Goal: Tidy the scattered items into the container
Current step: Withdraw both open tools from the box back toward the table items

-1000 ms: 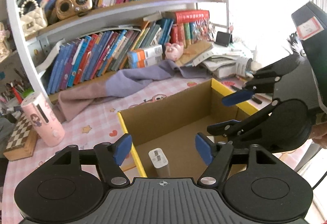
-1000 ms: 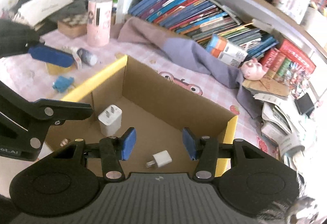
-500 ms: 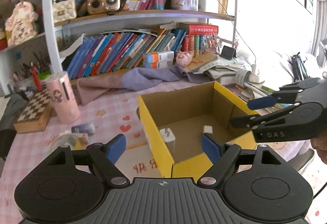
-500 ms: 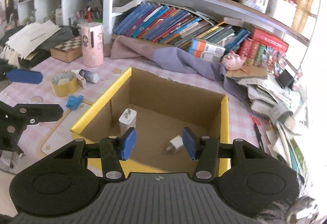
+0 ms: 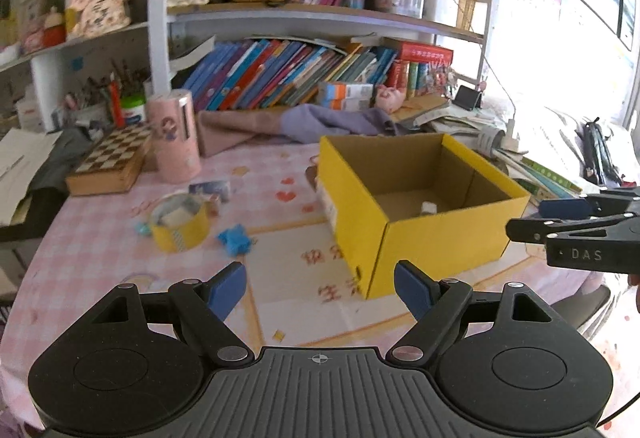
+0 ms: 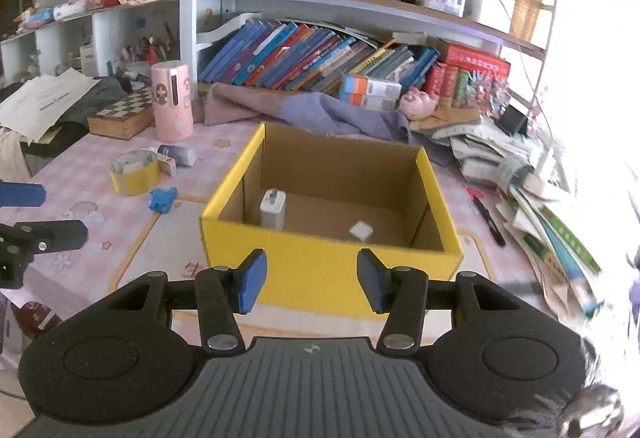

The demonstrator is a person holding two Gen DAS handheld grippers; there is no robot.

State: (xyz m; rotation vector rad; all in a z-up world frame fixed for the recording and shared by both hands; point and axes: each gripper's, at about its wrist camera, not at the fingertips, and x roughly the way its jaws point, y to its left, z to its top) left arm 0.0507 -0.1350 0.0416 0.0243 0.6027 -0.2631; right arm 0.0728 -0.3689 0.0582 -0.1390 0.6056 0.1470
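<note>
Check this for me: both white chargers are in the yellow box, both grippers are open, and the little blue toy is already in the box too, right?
Not quite. The blue toy still lies on the tablecloth left of the yellow box, beside the tape roll; the right wrist view shows it. Both white chargers are inside, and the left gripper and right gripper are open.

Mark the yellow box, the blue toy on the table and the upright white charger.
yellow box (image 6: pixel 328 274), right wrist view, near outer wall.
blue toy (image 6: pixel 162 199), right wrist view, its middle.
white charger (image 6: pixel 272 212), right wrist view, front face.
</note>
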